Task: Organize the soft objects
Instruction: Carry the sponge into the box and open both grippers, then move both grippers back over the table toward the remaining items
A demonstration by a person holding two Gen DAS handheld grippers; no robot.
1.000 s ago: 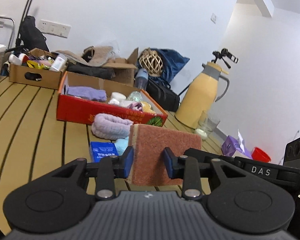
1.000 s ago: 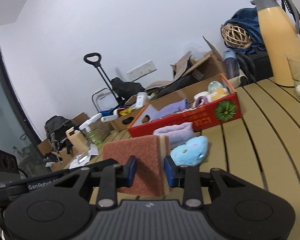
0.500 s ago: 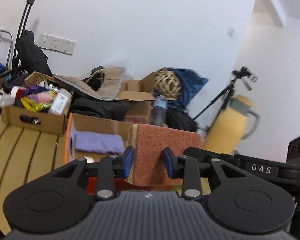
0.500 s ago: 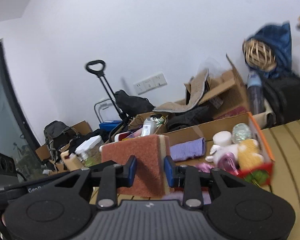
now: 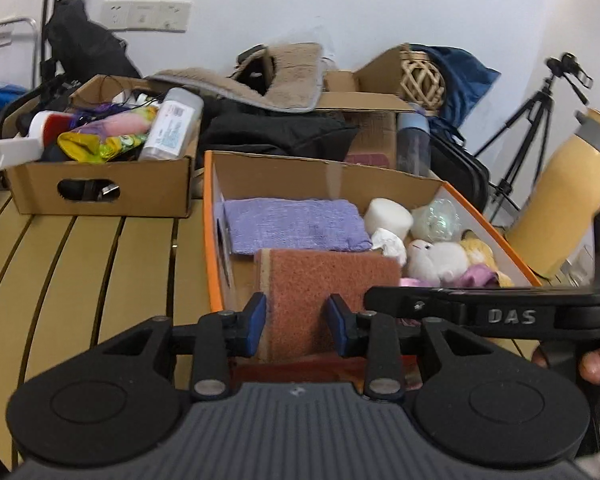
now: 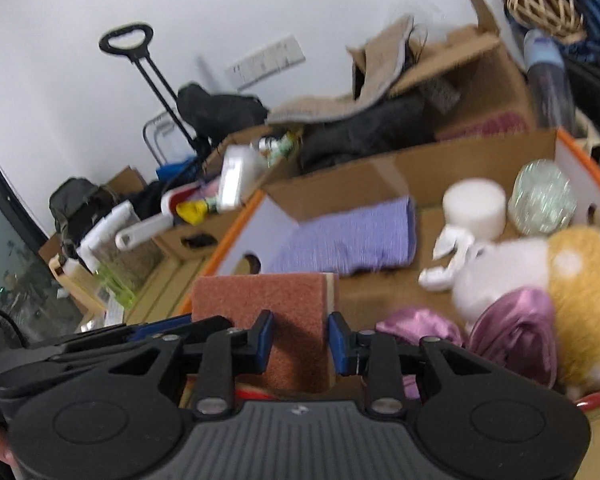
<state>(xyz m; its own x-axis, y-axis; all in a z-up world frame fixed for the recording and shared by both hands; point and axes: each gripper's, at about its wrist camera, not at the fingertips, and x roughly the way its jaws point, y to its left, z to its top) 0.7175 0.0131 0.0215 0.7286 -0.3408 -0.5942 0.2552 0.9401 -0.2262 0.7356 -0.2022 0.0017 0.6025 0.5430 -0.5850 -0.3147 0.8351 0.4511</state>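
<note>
A red-brown scouring sponge (image 5: 324, 276) with a yellow backing hangs over the near left part of the orange-rimmed cardboard box (image 5: 210, 216). Both grippers hold it. My left gripper (image 5: 296, 322) has its blue pads on the sponge's sides while its jaws are opening. My right gripper (image 6: 300, 340) is shut on the same sponge (image 6: 260, 296). In the box (image 6: 228, 248) lie a purple cloth (image 5: 296, 226), a white foam cylinder (image 5: 388, 218), a white plush (image 5: 440, 260), a yellow plush (image 6: 580, 280) and pink satin fabric (image 6: 516, 328).
A brown cardboard box (image 5: 100, 184) with bottles and packets stands left of the orange box on the slatted wooden table (image 5: 80, 280). Behind are dark bags, more cartons and a wicker ball (image 5: 420, 80). A yellow thermos jug (image 5: 560, 200) and a tripod (image 5: 532, 120) stand to the right.
Both grippers carried the sponge from above the table to over the orange box, which now fills the views. The cameras tipped down toward the box's inside.
</note>
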